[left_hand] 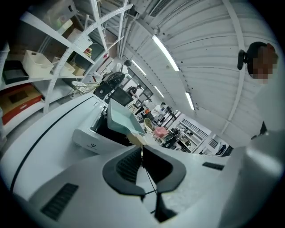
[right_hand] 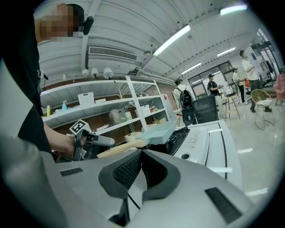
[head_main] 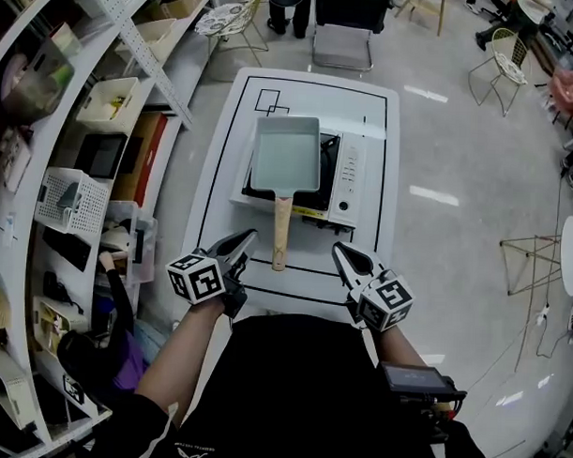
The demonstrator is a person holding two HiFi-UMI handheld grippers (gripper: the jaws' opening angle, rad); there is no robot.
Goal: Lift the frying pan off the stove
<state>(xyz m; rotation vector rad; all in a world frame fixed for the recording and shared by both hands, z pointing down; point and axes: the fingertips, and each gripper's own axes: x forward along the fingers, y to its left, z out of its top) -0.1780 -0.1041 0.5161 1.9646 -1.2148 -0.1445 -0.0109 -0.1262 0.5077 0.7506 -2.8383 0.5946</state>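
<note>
Take the rectangular frying pan (head_main: 286, 156), sitting centre-frame on the portable stove (head_main: 347, 183), by its wooden handle (head_main: 282, 233), expecting a stiff, probably front-heavy load, with left gripper (head_main: 244, 239) and right gripper (head_main: 342, 253) both closed, empty, lower-frame.

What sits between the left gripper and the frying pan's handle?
Nothing. In the head view only bare white table separates the shut left gripper from the wooden handle of the frying pan; they are apart.
</note>
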